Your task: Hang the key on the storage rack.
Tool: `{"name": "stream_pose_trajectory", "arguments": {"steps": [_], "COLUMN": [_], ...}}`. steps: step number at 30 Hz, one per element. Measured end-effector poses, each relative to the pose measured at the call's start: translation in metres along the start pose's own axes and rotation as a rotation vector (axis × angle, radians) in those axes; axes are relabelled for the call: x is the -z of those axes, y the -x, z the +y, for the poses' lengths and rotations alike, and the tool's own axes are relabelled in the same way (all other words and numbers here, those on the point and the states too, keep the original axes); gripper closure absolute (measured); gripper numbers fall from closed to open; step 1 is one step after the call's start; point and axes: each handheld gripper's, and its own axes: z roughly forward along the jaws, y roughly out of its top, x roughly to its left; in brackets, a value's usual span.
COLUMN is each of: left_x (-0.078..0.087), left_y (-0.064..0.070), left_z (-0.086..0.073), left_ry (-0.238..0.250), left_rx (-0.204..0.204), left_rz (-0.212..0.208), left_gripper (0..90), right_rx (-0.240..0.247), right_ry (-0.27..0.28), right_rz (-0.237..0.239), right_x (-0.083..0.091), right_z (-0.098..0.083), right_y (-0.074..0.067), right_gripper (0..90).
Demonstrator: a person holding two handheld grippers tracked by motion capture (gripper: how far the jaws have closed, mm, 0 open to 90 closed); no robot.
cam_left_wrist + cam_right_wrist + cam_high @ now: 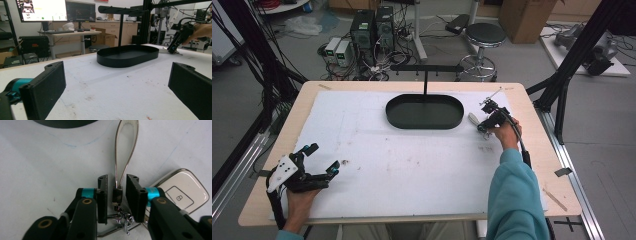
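**Status: L gripper idle and open; R gripper astride key-fob strap**

1. L gripper (322, 159), near-left corner of tabletop (422, 86), held in person's left hand (301, 199). Fingers (43, 91) spread wide, nothing between them. In left gripper view the two black pads stand far apart over bare white mat (412, 165). Grey three-cornered plate on top of unit.

2. White mat covers most of tabletop; faint reddish specks and scuffs on surface, esp. near L gripper.

3. Person's right arm in teal sleeve (514, 195) reaches fwd along right side of tabletop.

4. R gripper (116, 195), far-right area of mat, held in right hand (504, 134), pointed down at surface. Fingers (102, 195) nearly closed, one each side of strap's dark clasp (117, 195); narrow gaps show on both sides, so contact not confirmed. Cannot tell if clasp is gripped.

5. Key fob (180, 192): white face, chrome edge, lock icon on button. Lies flat on mat, just beside R gripper, partly behind one finger. Light strap loop (126, 147) runs from clasp away toward tray. Small metal ring/chain cluster (123, 218) sits below clasp.

6. Black oval tray (424, 112), far centre of mat, just beside fob, nothing in it. Black T-stand (426, 70) rises behind tray.
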Motion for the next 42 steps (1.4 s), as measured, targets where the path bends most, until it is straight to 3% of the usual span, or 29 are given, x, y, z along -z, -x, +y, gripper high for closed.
{"name": "stream_pose_trajectory", "arguments": {"steps": [5, 14, 22, 25, 27, 31, 35, 42], "left_x": [0.0, 0.0, 0.0, 0.0, 0.0, 0.0, 0.0, 0.0], "left_y": [0.0, 0.0, 0.0, 0.0, 0.0, 0.0, 0.0, 0.0], "left_z": [0.0, 0.0, 0.0, 0.0, 0.0, 0.0, 0.0, 0.0], "left_ry": [0.0, -0.001, -0.001, -0.001, 0.0, -0.001, 0.001, 0.0], "left_rx": [0.0, -0.003, -0.003, -0.003, 0.001, -0.003, 0.0, 0.0], "left_rz": [0.0, -0.001, -0.001, -0.001, 0.0, 0.0, 0.0, 0.0], "left_gripper": [1.7, 1.7, 1.7, 1.7, 1.7, 1.7, 1.7, 1.7], "right_rx": [0.001, 0.031, -0.012, -0.027, -0.045, -0.052, -0.063, -0.079], "right_ry": [-0.008, -0.013, 0.018, 0.064, 0.127, 0.181, 0.3, 0.434], "right_rz": [0.007, -0.021, -0.009, -0.014, -0.01, -0.009, -0.005, -0.007], "right_x": [-0.004, 0.0, 0.008, 0.013, 0.021, 0.029, 0.044, 0.064], "right_z": [0.001, 0.003, 0.002, 0.001, 0.001, 0.001, -0.001, -0.003], "right_y": [-0.001, -0.007, -0.007, -0.009, -0.012, -0.015, -0.022, -0.032], "right_gripper": [80.8, 82.3, 82.4, 82.5, 82.5, 82.5, 82.5, 82.5]}}
